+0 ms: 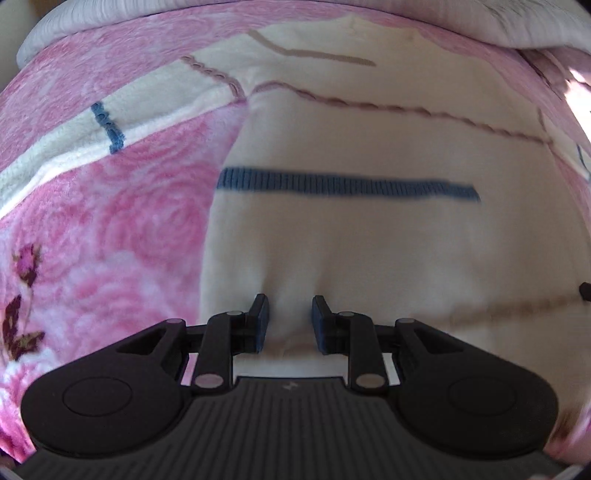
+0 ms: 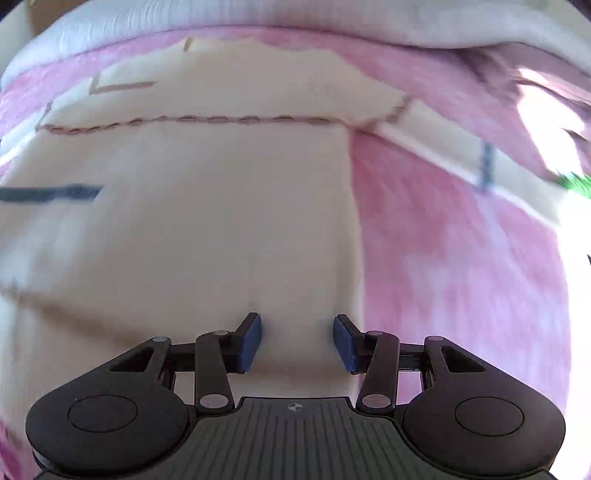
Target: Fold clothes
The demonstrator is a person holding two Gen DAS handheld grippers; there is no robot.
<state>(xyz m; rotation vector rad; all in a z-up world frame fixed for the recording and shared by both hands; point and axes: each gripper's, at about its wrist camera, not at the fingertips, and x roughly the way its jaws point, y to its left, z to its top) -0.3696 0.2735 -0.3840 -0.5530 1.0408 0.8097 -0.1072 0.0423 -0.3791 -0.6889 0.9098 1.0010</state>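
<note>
A cream sweater (image 1: pixel 369 240) with a blue stripe (image 1: pixel 347 186) and brown stitched lines lies flat on a pink floral blanket (image 1: pixel 129 229). Its left sleeve (image 1: pixel 110 118) stretches out to the left. My left gripper (image 1: pixel 290 319) sits at the sweater's near hem by its left edge, jaws partly open with cloth bunched between the pads. In the right wrist view the sweater (image 2: pixel 221 221) fills the left and centre, its right sleeve (image 2: pixel 461 151) stretching right. My right gripper (image 2: pixel 297 339) is open over the near hem by the right edge.
The pink blanket (image 2: pixel 461 277) covers the bed on both sides of the sweater. A pale ribbed quilt (image 1: pixel 480 22) lies bunched along the far edge. Bright light falls at the far right (image 2: pixel 543 110), by a small green item (image 2: pixel 576 182).
</note>
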